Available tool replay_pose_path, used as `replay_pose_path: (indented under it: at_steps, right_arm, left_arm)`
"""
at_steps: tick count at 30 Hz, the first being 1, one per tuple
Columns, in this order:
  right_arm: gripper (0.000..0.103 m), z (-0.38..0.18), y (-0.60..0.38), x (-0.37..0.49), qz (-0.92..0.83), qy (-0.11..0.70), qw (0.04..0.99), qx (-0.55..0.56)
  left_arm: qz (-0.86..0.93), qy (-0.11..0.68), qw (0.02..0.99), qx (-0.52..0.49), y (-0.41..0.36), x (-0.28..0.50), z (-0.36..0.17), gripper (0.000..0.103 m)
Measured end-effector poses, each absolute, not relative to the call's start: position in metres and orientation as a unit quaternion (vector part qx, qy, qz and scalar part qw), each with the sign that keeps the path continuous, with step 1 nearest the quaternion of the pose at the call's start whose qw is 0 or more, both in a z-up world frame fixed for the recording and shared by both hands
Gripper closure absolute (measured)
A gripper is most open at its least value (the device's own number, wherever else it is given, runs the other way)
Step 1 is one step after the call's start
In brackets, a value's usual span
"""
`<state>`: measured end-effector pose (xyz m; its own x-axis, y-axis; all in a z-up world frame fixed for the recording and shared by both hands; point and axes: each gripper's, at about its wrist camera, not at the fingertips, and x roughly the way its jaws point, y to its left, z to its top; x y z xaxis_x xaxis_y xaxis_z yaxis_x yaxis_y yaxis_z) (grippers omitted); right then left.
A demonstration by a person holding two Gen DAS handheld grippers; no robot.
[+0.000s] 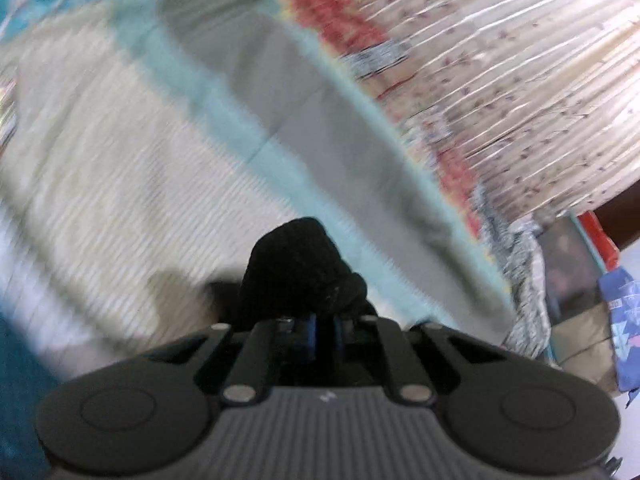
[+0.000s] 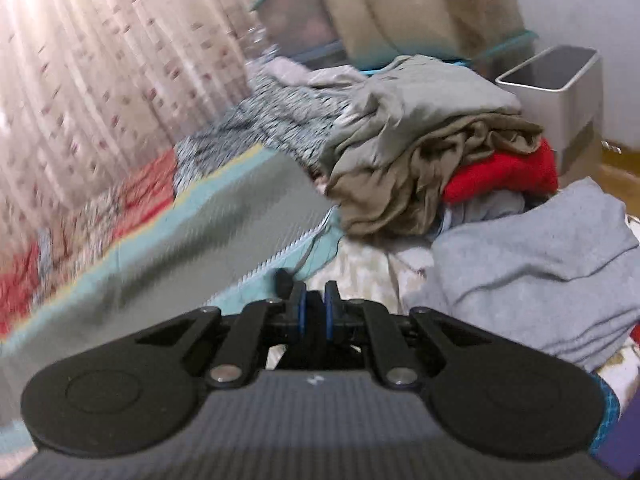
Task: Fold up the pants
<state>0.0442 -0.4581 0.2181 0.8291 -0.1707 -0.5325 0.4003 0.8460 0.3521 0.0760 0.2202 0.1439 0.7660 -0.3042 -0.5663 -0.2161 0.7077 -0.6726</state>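
My left gripper (image 1: 325, 322) is shut on a bunch of black fabric, the pants (image 1: 298, 268), which bulges up out of the jaws and hangs over the bed. My right gripper (image 2: 314, 300) has its jaws close together with a small bit of black fabric (image 2: 284, 282) at the left fingertip; I cannot tell whether it is gripped. Both views are blurred by motion. The rest of the pants is hidden.
The bed has a cream, teal and grey cover (image 1: 304, 128). A patterned curtain (image 1: 520, 60) hangs beyond it. A heap of clothes, grey-green (image 2: 420, 96), brown (image 2: 400, 184), red (image 2: 504, 172) and light grey (image 2: 540, 260), lies ahead right. A white bin (image 2: 560, 92) stands behind.
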Motion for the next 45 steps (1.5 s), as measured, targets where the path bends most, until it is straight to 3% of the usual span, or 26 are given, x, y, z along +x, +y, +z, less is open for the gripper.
replay_pose_path:
  at_steps: [7, 11, 13, 16, 24, 28, 30, 33, 34, 41, 45]
  right_arm:
    - [0.092, 0.284, -0.443, 0.105, -0.174, 0.176, 0.929, 0.274]
    - [0.092, 0.319, -0.44, 0.096, -0.139, 0.111, 0.934, 0.309]
    - [0.092, 0.321, -0.446, 0.079, -0.118, 0.091, 0.937, 0.315]
    - [0.092, 0.294, -0.455, 0.048, -0.102, 0.095, 0.935, 0.325]
    - [0.095, 0.126, -0.489, -0.031, -0.183, 0.249, 0.873, 0.378]
    - [0.101, 0.082, -0.508, -0.072, -0.239, 0.27, 0.825, 0.435]
    - [0.099, 0.09, -0.508, -0.081, -0.251, 0.264, 0.831, 0.42]
    - [0.095, 0.112, -0.505, -0.085, -0.291, 0.252, 0.857, 0.343]
    - [0.095, 0.117, -0.504, -0.087, -0.304, 0.248, 0.86, 0.326]
    - [0.086, 0.144, -0.466, -0.07, -0.234, 0.226, 0.915, 0.239]
    - [0.077, 0.135, -0.451, -0.035, -0.197, 0.251, 0.919, 0.23]
  left_arm:
    - [-0.012, 0.292, 0.904, -0.313, 0.187, 0.212, 0.291, 0.096]
    - [-0.064, 0.167, 0.931, -0.318, 0.186, 0.187, 0.381, 0.096]
    - [-0.092, 0.128, 0.941, -0.299, 0.188, 0.15, 0.392, 0.096]
    - [-0.1, 0.138, 0.946, -0.276, 0.195, 0.102, 0.362, 0.095]
    - [0.008, 0.38, 0.868, -0.318, 0.223, 0.025, 0.113, 0.095]
    - [0.061, 0.438, 0.809, -0.388, 0.231, -0.004, 0.033, 0.093]
    - [0.061, 0.427, 0.804, -0.409, 0.233, -0.011, 0.034, 0.09]
    - [0.068, 0.418, 0.814, -0.398, 0.245, -0.015, 0.045, 0.067]
    - [0.07, 0.415, 0.818, -0.393, 0.249, -0.015, 0.05, 0.064]
    - [0.079, 0.335, 0.85, -0.398, 0.269, -0.028, 0.093, 0.062]
    - [0.052, 0.343, 0.865, -0.362, 0.25, 0.008, 0.103, 0.06]
